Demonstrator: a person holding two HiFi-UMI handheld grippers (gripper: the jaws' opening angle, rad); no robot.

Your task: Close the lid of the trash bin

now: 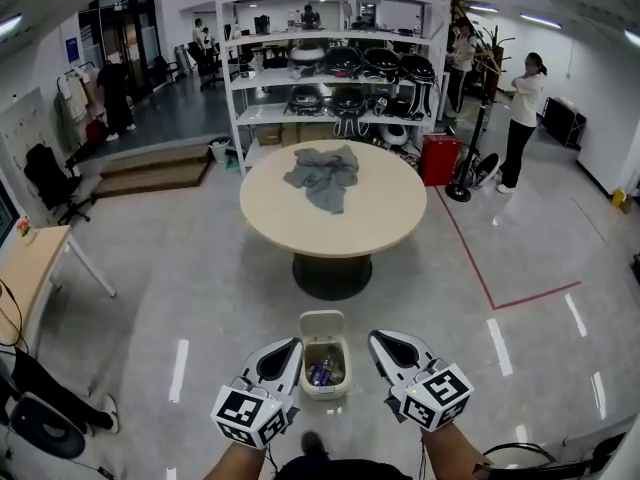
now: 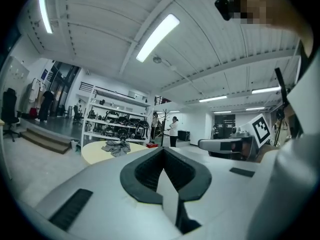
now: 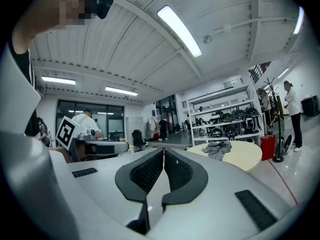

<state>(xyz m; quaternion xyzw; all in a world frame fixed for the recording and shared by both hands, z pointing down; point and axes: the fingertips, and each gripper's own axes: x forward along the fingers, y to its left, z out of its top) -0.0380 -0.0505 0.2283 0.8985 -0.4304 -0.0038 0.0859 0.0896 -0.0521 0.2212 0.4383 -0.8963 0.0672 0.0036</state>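
— How should the lid be brought down?

— The left gripper (image 1: 288, 349) is held just left of the trash bin (image 1: 306, 370), with its jaws pressed together and nothing between them. The bin stands on the floor between both tools. Its lid (image 1: 322, 323) is raised at the far rim, and litter can be seen inside. The right gripper (image 1: 384, 344), likewise closed and empty, is held just right of the bin. It is judged that one closed tip should be brought behind the lid's top edge, and the lid drawn toward the near rim and pressed flat.

— What room is left for that?

— On the left, open floor is seen as far as the desk (image 1: 30, 268). Beyond the lid, the pedestal (image 1: 332, 273) of the round table (image 1: 290, 218) stands near, so any reach past the far rim should be kept short. On the right, open floor is seen up to the red tape line (image 1: 470, 258).
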